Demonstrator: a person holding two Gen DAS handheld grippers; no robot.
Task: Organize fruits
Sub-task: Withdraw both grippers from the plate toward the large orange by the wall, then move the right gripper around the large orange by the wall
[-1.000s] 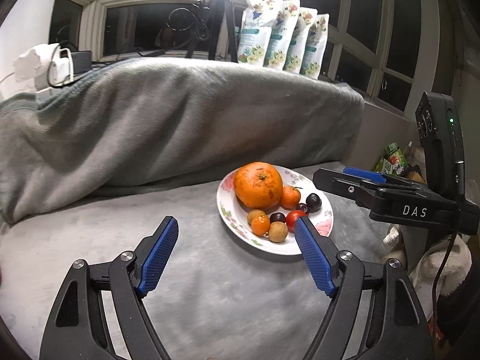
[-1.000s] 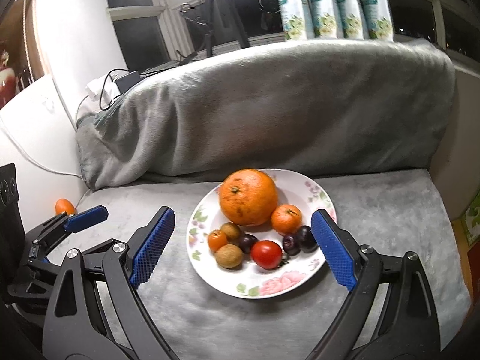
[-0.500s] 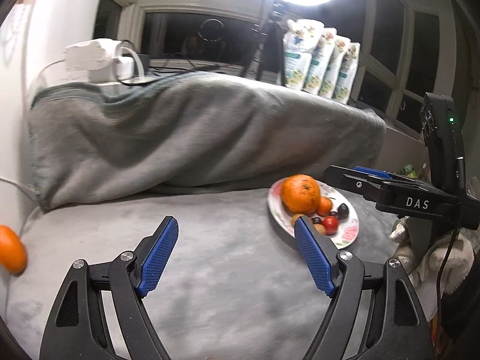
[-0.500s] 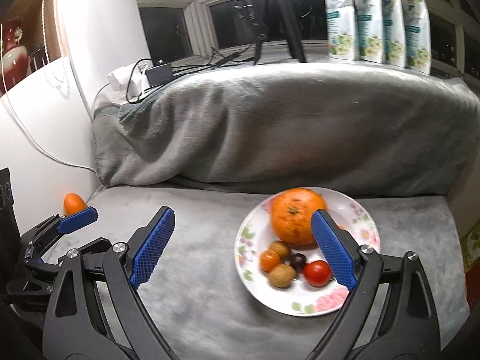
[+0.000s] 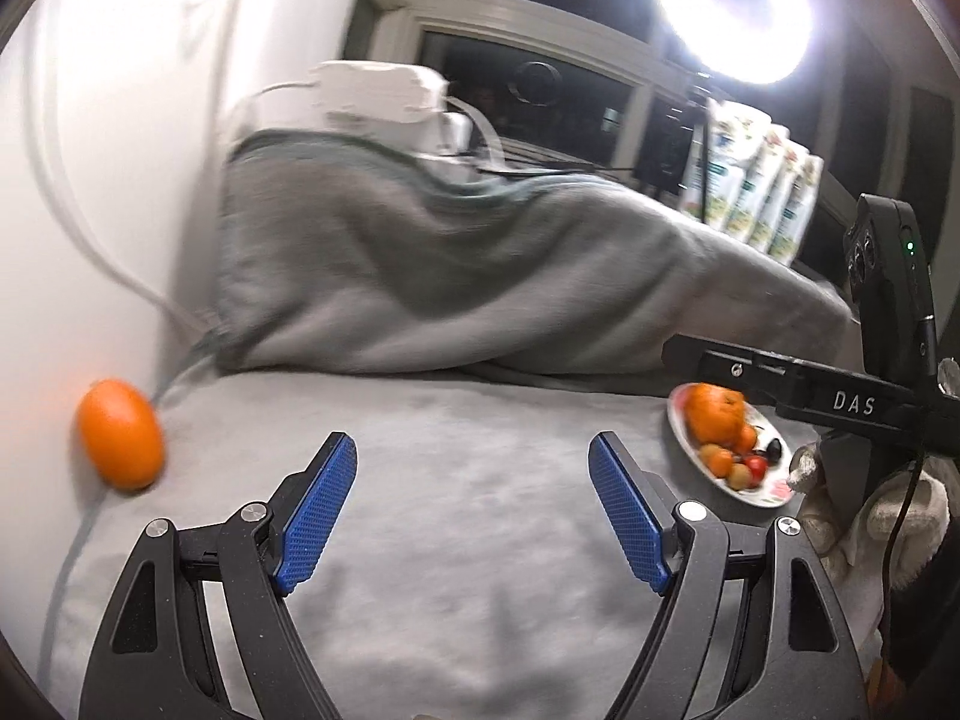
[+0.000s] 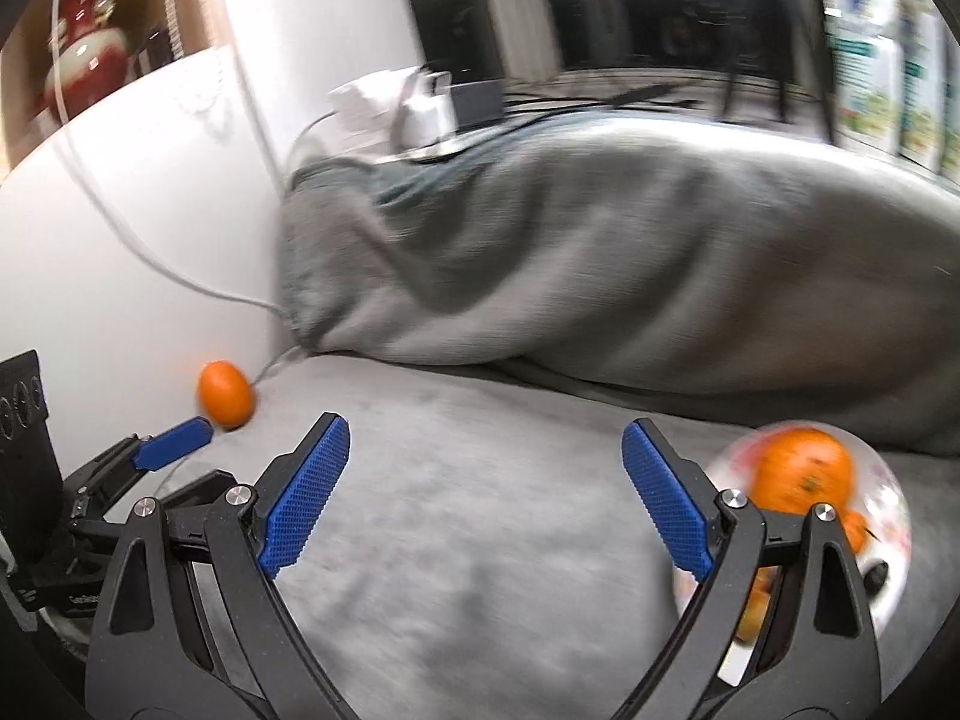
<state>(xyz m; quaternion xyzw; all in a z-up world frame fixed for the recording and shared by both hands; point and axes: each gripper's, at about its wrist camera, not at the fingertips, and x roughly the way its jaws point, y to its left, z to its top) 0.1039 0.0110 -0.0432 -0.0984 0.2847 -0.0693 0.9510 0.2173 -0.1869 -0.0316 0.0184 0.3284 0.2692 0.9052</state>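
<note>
A small orange fruit (image 5: 120, 433) lies alone on the grey blanket beside the white wall, left of my left gripper (image 5: 474, 498), which is open and empty. The right wrist view has the same fruit (image 6: 225, 393) at far left, with the left gripper's blue fingertip (image 6: 174, 441) just below it. My right gripper (image 6: 483, 483) is open with nothing between its fingers. A flowered plate (image 5: 681, 426) at the right holds a large orange (image 5: 714, 414) and several small fruits. In the right wrist view the plate (image 6: 888, 480) is blurred behind the right finger.
A bulky grey blanket roll (image 5: 480, 276) runs across the back. A white cable (image 6: 180, 276) trails down the white wall (image 5: 90, 180). A power strip (image 5: 378, 90) and pouches (image 5: 762, 198) sit on the window sill under a bright lamp (image 5: 738, 6).
Both views have swung left: the plate slid from the centre to the right edge. The lone orange fruit has come into view at the left. Both grippers stayed open.
</note>
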